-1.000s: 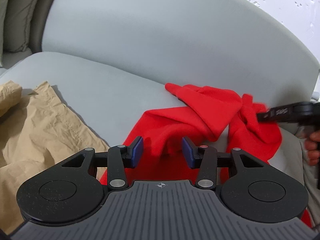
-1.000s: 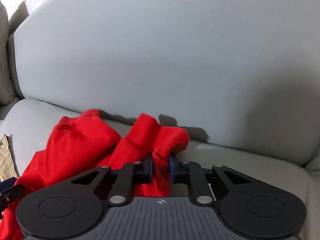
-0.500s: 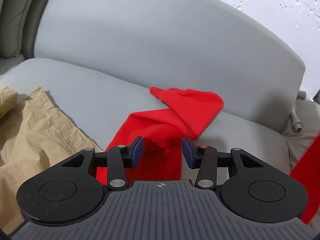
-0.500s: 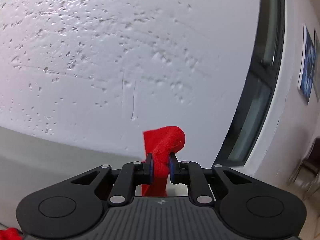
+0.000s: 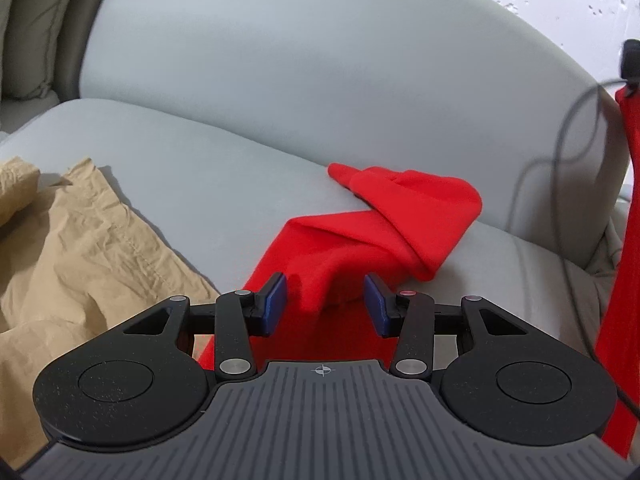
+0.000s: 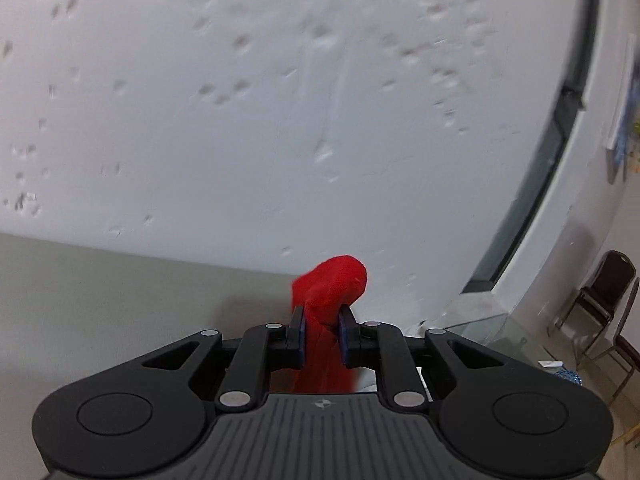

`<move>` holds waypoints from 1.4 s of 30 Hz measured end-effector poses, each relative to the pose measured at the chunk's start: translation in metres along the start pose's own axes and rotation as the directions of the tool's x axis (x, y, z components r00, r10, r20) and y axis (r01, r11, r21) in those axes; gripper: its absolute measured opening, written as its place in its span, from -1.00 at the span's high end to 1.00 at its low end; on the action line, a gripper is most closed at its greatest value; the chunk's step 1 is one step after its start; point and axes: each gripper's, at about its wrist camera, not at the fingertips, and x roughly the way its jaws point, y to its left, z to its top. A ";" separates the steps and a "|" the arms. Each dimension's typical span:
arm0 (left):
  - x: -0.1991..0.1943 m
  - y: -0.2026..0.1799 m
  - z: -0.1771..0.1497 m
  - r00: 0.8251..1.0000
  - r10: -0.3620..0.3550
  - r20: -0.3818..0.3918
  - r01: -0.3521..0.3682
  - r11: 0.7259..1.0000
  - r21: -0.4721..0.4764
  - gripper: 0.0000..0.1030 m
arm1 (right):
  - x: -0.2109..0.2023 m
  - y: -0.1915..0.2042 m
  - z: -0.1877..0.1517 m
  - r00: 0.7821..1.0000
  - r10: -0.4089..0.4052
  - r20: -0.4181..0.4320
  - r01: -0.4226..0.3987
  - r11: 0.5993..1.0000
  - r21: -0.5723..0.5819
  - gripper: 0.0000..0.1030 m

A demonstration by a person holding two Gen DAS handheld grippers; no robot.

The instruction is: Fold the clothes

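currently the red garment [image 5: 384, 220] lies partly on the grey sofa seat [image 5: 208, 168], bunched in a twisted fold near the backrest, with one strip of it hanging upright at the right edge of the left wrist view. the left gripper [image 5: 325, 304] hovers just above the cloth on the seat; its blue pads [image 5: 276, 300] stand apart with nothing pressed between them. the right gripper [image 6: 322, 330] is raised in front of the white textured wall [image 6: 280, 100]; its jaws have just been opening, yet a bunched end of the red garment [image 6: 332, 284] sits between the pads, which touch it on both sides. a tan garment [image 5: 80, 248] lies crumpled on the seat to the left, well apart from the red one.
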 end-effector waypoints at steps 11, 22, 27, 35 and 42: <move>-0.014 0.006 0.007 1.000 -0.006 0.028 0.007 1.000 -0.029 0.08 | -0.070 -0.040 -0.003 0.967 0.248 0.061 -0.251 0.966 0.055 -0.41; -0.043 0.071 0.039 0.991 0.121 0.049 -0.112 0.981 -0.156 0.08 | -0.160 0.014 -0.159 0.733 0.627 -0.262 -0.658 0.752 -0.038 -0.37; -0.051 0.099 0.045 0.988 0.147 0.047 -0.135 0.972 -0.191 0.08 | -0.171 0.098 -0.177 0.649 0.698 -0.303 -0.757 0.633 -0.162 -0.14; -0.041 0.108 0.046 0.989 0.143 0.030 -0.134 0.973 -0.188 0.08 | -0.132 0.249 -0.162 0.650 0.639 -0.411 -0.758 0.502 -0.418 -0.12; -0.036 0.116 0.045 0.989 0.148 0.020 -0.140 0.967 -0.214 0.08 | -0.124 0.297 -0.168 0.732 0.486 -0.477 -0.681 0.507 -0.529 0.84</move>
